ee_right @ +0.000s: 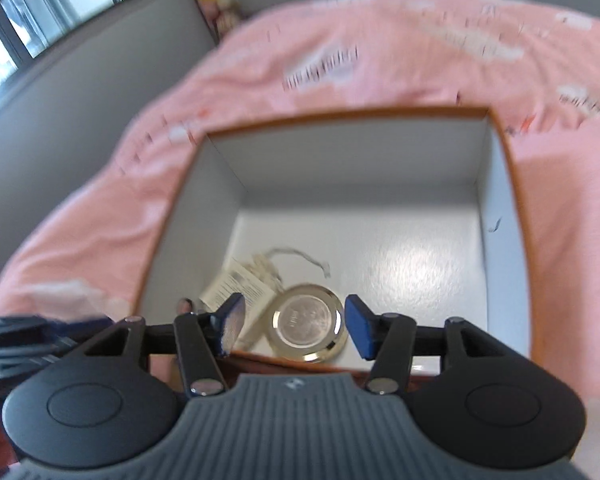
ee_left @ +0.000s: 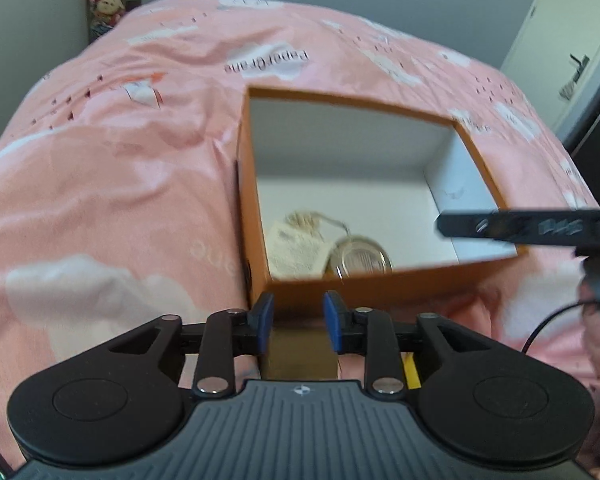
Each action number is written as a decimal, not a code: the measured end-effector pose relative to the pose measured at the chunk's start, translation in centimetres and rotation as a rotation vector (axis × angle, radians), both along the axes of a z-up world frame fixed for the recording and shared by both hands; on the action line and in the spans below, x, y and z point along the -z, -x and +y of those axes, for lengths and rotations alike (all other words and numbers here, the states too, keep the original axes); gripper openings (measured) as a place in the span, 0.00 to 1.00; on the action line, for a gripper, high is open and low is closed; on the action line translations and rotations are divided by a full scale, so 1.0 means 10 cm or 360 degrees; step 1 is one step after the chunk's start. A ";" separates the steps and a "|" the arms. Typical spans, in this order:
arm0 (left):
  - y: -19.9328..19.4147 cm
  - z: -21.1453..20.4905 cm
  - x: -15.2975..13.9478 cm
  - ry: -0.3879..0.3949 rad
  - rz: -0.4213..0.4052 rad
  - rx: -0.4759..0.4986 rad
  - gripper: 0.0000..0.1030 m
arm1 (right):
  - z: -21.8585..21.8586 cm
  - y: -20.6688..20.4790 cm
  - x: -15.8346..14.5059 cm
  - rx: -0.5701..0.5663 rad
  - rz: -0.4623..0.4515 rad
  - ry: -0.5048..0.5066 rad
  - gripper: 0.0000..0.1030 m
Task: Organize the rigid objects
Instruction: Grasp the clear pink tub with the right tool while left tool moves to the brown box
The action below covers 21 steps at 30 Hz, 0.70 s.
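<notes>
An open orange box with a white inside [ee_left: 392, 276] [ee_right: 512, 184] sits on a pink bed. Inside it, at the near left corner, lie a round silver tin [ee_left: 360, 259] [ee_right: 308, 322] and a small cream drawstring pouch [ee_left: 296, 248] with a paper tag [ee_right: 240, 288]. My left gripper [ee_left: 298, 320] is open and empty, just in front of the box's near wall. My right gripper [ee_right: 296, 322] is open and empty above the box's near edge, over the tin. The right gripper's finger also shows at the right of the left wrist view [ee_left: 512, 226].
The pink bedspread with white cloud print [ee_left: 120, 140] [ee_right: 100, 220] lies all around the box. Plush toys [ee_left: 106, 0] stand in the far corner by the grey wall. A window [ee_right: 40, 8] is at the far left. A white cabinet [ee_left: 572, 40] stands at the right.
</notes>
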State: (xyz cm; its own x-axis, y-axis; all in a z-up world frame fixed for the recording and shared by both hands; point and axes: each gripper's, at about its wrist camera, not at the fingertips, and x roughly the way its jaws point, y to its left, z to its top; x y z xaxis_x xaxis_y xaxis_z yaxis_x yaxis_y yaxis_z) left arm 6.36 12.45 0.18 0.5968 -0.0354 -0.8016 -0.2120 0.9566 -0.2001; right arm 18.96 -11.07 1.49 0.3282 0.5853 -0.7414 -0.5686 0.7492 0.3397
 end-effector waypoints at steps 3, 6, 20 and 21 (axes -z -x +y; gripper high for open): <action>0.07 -0.07 0.11 0.0010 0.0057 0.0048 0.47 | -0.12 0.22 -0.10 -0.0008 -0.0027 -0.0052 0.53; 0.13 -0.14 0.22 0.0023 0.0114 0.0104 0.57 | -0.16 0.42 -0.03 -0.0039 0.0008 -0.0015 0.53; 0.39 -0.16 0.52 -0.0195 0.0423 0.0098 0.52 | 0.48 1.02 0.63 -0.0499 0.0162 0.0290 0.56; 0.41 -0.16 0.51 -0.0206 0.0420 0.0115 0.49 | 0.56 1.07 0.64 -0.0565 0.0135 0.0319 0.61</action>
